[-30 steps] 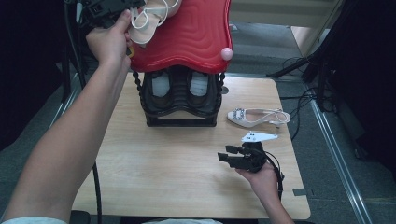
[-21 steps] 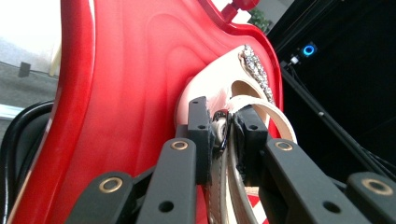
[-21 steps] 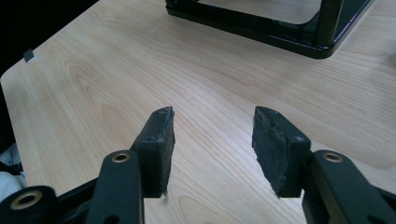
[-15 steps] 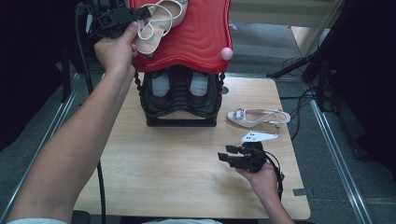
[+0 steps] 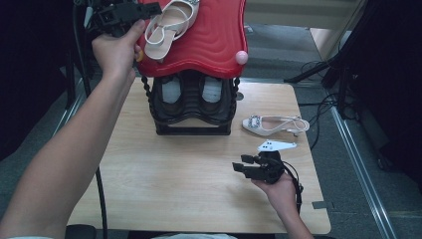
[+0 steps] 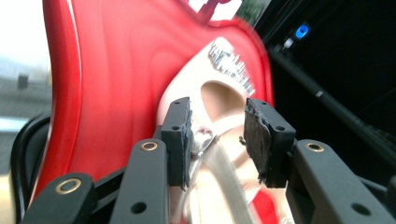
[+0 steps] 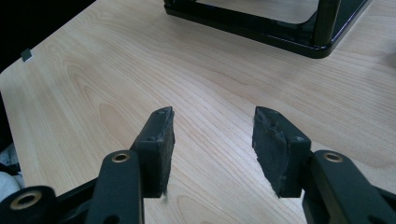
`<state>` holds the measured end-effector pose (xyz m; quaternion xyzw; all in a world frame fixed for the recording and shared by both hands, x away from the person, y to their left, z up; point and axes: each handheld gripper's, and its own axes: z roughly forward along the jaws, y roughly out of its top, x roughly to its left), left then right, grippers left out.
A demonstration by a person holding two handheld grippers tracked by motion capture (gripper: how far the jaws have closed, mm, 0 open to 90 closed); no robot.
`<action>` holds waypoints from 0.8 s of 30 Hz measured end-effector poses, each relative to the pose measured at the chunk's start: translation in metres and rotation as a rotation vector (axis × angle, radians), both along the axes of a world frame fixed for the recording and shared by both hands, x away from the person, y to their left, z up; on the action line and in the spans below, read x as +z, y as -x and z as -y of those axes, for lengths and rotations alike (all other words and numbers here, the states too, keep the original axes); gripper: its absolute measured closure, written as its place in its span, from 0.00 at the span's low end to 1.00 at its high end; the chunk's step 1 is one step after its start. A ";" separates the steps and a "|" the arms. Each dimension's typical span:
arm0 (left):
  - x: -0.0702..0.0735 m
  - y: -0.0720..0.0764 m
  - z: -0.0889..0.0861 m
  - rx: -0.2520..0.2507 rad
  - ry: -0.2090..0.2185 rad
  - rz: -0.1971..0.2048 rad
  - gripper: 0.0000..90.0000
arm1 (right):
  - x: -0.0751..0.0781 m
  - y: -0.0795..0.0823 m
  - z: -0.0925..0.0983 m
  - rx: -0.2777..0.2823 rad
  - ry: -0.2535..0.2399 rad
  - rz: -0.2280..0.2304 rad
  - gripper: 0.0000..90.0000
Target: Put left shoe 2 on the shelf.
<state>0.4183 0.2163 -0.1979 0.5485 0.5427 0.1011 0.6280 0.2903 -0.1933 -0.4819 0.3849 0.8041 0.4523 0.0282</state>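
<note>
since a second ago the left gripper (image 5: pixel 144 12) has been carrying the cream sandal (image 5: pixel 168 25) from the upper left corner onto the red shelf top (image 5: pixel 219 40), and its jaws have just been opening, with the sandal's straps still lying between them.

nearest the person, the right gripper (image 5: pixel 243 163) is sitting low over the wooden table (image 5: pixel 149 174) at the near right, held in the right hand (image 5: pixel 278 191). its jaws are standing apart with nothing between them, bare wood showing through the gap in the right gripper view (image 7: pixel 212 144).

a little farther, a second cream sandal (image 5: pixel 274 124) with a sparkly buckle is lying on its sole on the table, just right of the black shoe rack (image 5: pixel 193 107). the rack is holding a pair of shoes on its lower tier.

farthest away, the first sandal is resting on the red top near its left edge, toe pointing away. in the left gripper view the pads (image 6: pixel 180 135) are standing on either side of the heel strap, and the right pad is clear of it; whether the left pad is still touching the strap i cannot tell. the left hand (image 5: pixel 117 50) is reaching up beside the shelf's left edge.
</note>
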 end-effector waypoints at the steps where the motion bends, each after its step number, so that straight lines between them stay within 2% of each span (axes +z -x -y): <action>1: 0.003 0.002 -0.002 -0.001 0.015 0.005 0.68 | 0.000 0.000 0.000 0.001 0.001 0.003 0.56; 3: 0.007 0.004 -0.005 0.009 0.001 0.014 0.68 | 0.000 0.000 0.000 0.000 0.003 0.005 0.56; 4: 0.009 0.006 -0.007 0.012 -0.019 0.022 0.68 | 0.000 0.000 0.000 0.000 0.002 0.004 0.56; 10: 0.010 0.010 -0.026 0.020 -0.062 0.012 0.66 | 0.001 0.001 0.000 0.003 0.005 0.005 0.56; 18: -0.004 0.013 -0.056 0.066 -0.087 -0.003 0.66 | 0.000 0.000 0.001 0.000 0.008 0.008 0.56; 24: -0.020 0.015 -0.076 0.081 -0.080 -0.030 0.66 | 0.000 0.000 0.002 -0.003 0.006 0.007 0.56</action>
